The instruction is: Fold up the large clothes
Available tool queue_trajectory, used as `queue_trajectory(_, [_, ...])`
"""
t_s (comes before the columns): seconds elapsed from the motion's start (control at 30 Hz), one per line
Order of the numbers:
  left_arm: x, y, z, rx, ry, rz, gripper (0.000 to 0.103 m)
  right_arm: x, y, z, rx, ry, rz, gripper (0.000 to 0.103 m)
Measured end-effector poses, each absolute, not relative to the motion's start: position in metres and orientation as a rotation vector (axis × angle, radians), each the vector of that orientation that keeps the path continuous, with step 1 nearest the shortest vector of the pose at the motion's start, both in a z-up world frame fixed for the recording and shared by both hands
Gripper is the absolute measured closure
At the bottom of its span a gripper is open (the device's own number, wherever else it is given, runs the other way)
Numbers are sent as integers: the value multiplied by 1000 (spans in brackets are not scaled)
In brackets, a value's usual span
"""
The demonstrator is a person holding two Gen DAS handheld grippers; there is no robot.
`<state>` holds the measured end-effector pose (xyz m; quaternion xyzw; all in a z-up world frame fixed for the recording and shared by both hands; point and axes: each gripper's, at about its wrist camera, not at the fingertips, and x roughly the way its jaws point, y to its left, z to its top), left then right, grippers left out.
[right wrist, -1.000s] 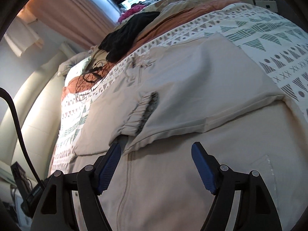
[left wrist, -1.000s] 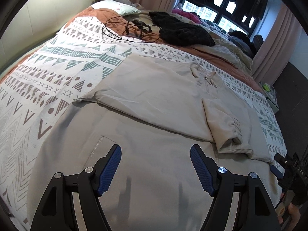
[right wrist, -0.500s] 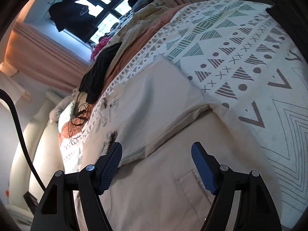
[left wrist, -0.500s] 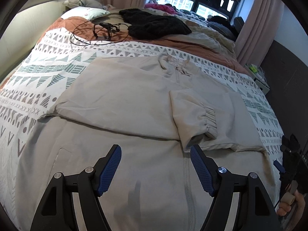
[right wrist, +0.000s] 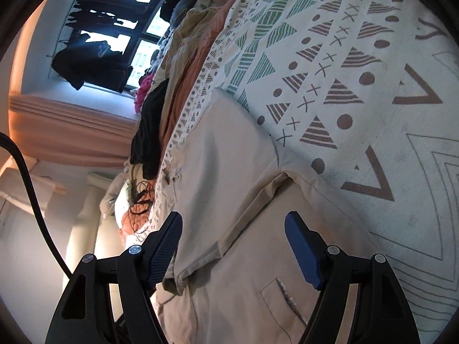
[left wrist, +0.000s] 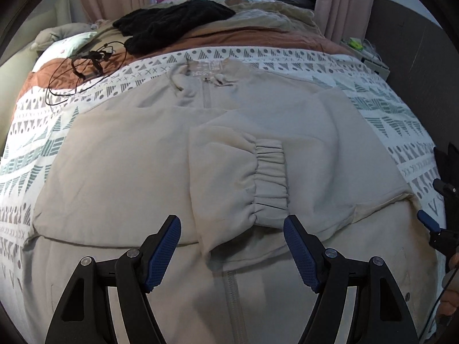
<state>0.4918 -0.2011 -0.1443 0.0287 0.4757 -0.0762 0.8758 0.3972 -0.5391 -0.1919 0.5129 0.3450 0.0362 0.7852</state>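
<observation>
Left wrist view: your left gripper (left wrist: pixel 232 246) hangs wide and empty above the jacket (left wrist: pixel 120 166); the cuff (left wrist: pixel 269 177) lies just ahead, sleeves crossed inward to narrow the body.

Right wrist view: your right gripper (right wrist: pixel 233 246), wide and empty, hovers over the jacket's side edge (right wrist: pixel 287 177) on the bedspread (right wrist: pixel 358 57), placed for the hem.

Patterned bedspread (left wrist: pixel 381 97), pink curtains (left wrist: pixel 338 3), bright window (right wrist: pixel 143 46).
</observation>
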Motion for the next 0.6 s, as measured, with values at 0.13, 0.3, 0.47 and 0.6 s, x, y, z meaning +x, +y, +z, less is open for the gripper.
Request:
queue_trajectory(0.13, [509, -211, -159, 105, 1030, -149, 28, 416, -540, -204, 1129, 763, 61, 29])
queue_trajectory(0.3, [519, -214, -171, 153, 1036, -161, 37, 435, -542, -211, 1127, 786, 7, 33])
queue_trajectory(0.47, [532, -198, -168, 132, 999, -132, 92, 449, -543, -221, 1111, 817, -49, 66])
queue_trajectory(0.6, [543, -168, -153, 26, 945, -122, 96, 446, -556, -238, 1173, 809, -114, 93])
